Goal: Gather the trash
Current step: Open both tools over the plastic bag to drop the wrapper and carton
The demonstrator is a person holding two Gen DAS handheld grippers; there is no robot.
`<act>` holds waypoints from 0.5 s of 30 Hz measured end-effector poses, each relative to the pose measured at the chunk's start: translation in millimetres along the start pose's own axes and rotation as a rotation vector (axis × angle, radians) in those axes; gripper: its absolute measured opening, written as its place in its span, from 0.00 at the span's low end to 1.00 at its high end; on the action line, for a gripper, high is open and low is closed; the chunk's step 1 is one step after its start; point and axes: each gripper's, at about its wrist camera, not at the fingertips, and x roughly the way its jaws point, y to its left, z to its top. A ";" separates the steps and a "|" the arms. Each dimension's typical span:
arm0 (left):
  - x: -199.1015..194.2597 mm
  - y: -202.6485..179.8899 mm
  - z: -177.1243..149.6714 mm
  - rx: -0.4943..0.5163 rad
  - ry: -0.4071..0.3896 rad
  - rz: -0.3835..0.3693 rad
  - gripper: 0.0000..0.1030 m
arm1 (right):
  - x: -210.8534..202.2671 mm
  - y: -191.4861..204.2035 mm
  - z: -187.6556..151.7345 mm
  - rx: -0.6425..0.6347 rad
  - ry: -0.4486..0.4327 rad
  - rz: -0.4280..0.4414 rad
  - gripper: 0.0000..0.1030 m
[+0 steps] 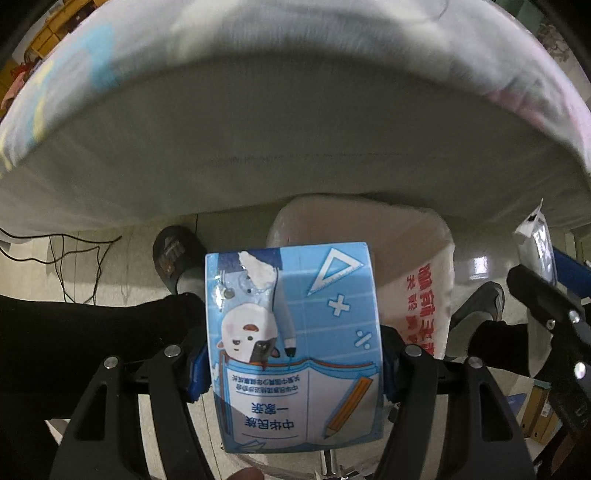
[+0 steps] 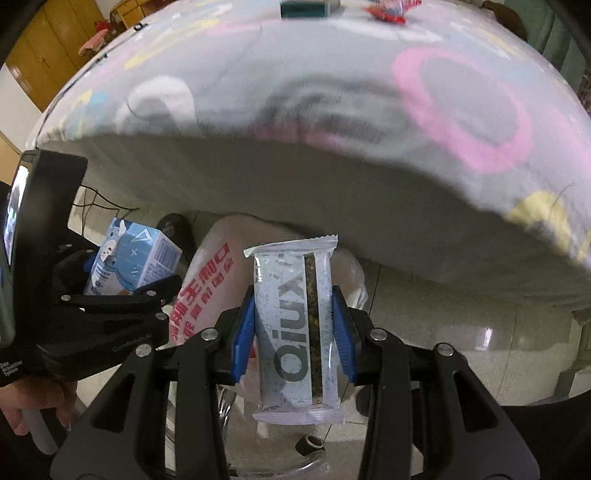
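Two items held: one piece of trash is carried in each gripper above a lined bin.
Left gripper point(image 1: 295, 369): pinched across the width of a blue milk carton point(image 1: 293, 347); the carton's long axis runs along the fingers, its far end reaching over the bin.
Right gripper point(image 2: 293, 332): blue pads pressed on both long edges of a white snack wrapper point(image 2: 295, 332); the wrapper's long axis also follows the fingers.
Trash bag point(image 1: 417, 266): a pale plastic liner with red print, seen directly beyond both items, its mouth between the two grippers and the bed.
Deciding relation: the bag lies ahead of and below both claws; the carton appears centred over it, the wrapper over its right part, so neither hand is judged clearly nearer.
Next move, as judged: a further descent, then the jaws spread to drop each item.
Bed point(image 2: 332, 184): a mattress edge with a patterned sheet is seen looming behind the bag.
Far on the bed: a red wrapper point(image 2: 388, 11) and a dark green item point(image 2: 306, 7) are left uncollected.
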 end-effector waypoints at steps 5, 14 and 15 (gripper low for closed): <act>12.4 -5.3 -2.4 0.000 0.032 -0.026 0.64 | 16.2 -1.9 2.4 0.016 0.039 0.015 0.37; 27.8 -8.6 -9.4 0.000 0.078 -0.060 0.64 | 36.2 -2.9 10.5 0.035 0.077 0.027 0.37; 27.8 -8.5 -9.9 -0.002 0.079 -0.062 0.64 | 37.8 -3.3 10.1 0.036 0.078 0.028 0.37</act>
